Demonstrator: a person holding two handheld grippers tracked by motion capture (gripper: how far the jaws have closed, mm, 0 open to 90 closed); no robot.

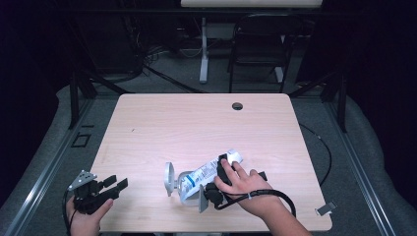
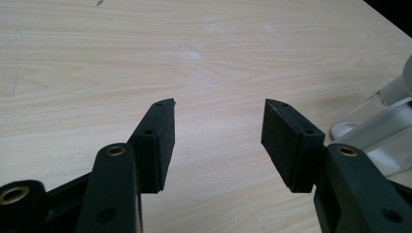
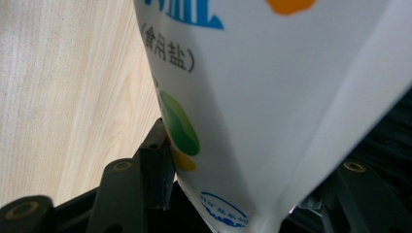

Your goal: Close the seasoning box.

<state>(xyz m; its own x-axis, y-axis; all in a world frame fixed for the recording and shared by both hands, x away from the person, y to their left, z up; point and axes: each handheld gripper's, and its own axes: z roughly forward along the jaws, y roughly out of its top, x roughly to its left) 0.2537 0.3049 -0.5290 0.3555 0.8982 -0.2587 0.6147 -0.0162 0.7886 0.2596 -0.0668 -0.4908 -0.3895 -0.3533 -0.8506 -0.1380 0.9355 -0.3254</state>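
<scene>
A white salt bag lies tilted near the surface's front edge, its long axis running from lower left to upper right, gripped between the right gripper's widely spread jaws. The left gripper gapes empty at the front-left corner; bare wood stretches behind.

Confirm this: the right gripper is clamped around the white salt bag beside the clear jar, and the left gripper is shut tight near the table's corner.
Not quite. The left gripper is open, its jaws standing apart over bare table, as the left gripper view shows. The right gripper does hold the salt bag beside the jar.
</scene>
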